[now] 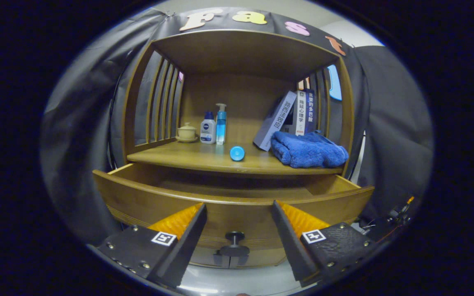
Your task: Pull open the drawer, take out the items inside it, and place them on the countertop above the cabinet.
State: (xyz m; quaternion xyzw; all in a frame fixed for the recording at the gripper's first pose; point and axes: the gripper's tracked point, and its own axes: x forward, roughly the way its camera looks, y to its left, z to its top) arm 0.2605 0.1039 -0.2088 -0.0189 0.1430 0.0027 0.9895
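The drawer [233,197] stands pulled well out of the wooden cabinet [138,102], its curved front just ahead of the gripper [239,213], whose jaws are spread wide with nothing between them; the drawer's dark round knob [234,237] sits low in the gap between the two fingers. What can be seen of the drawer's floor looks bare wood, though the near part is hidden behind the front panel, so I cannot tell whether anything is left inside. On the counter [187,158] above the drawer lie a small blue cap-like round thing [237,153] near the front edge and a folded blue towel [307,150] to its right, either of which may be what came out of the drawer. The towel would be soft and light, best pinched at a thick fold; the round piece looks like hard, smooth plastic, liable to roll or slip, so it would want a grip across its sides. Further back stand a white bottle [208,128] and a clear blue pump bottle [221,123] side by side, a lidded cup on a saucer [187,132] to their left, and a few books [290,117] leaning behind the towel. The counter is polished wood, probably slick, boxed in by slatted sides and a roof, with dark cloth hanging all round.
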